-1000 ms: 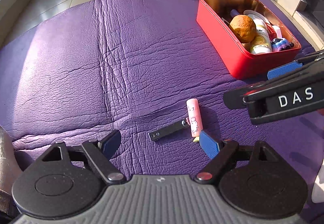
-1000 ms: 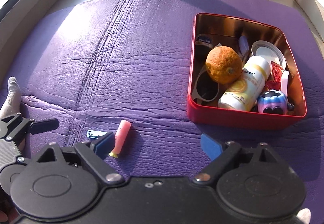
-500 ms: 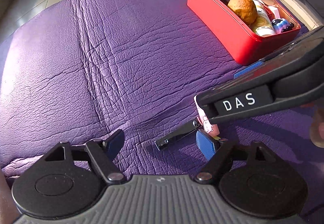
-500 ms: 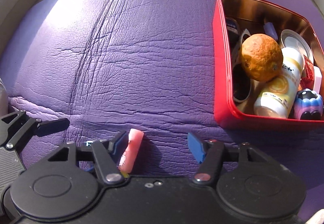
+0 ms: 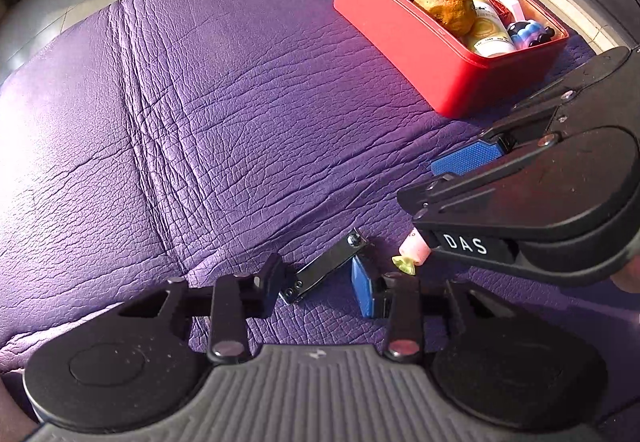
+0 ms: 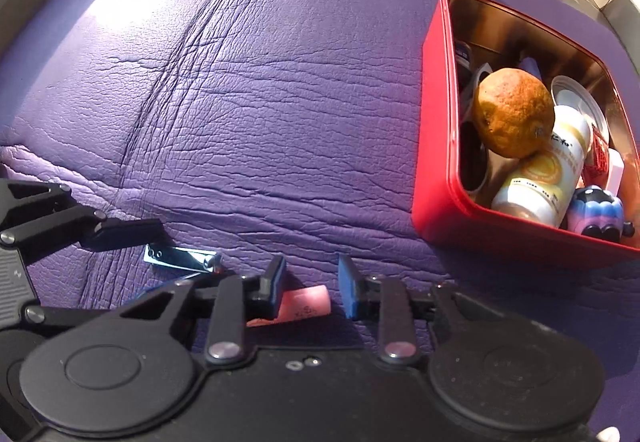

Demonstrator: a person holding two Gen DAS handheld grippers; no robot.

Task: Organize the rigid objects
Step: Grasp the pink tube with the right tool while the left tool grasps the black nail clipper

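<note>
Pink tube [image 6: 306,307] lying flat on purple leather mat [image 6: 280,102], between the parted fingers of the right gripper [image 6: 310,288], not clamped. Metal nail clipper [image 5: 324,272] lies between the left gripper's [image 5: 320,290] parted fingers, also ungripped. Beyond the right fingertips, well apart, sits a red tin [image 6: 436,162] holding an orange [image 6: 514,112] and bottle [image 6: 540,178].

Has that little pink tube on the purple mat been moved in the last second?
Cannot tell. The pink tube seems to lie by the nail clipper as before; the right hand-held gripper closed in around it.
</note>
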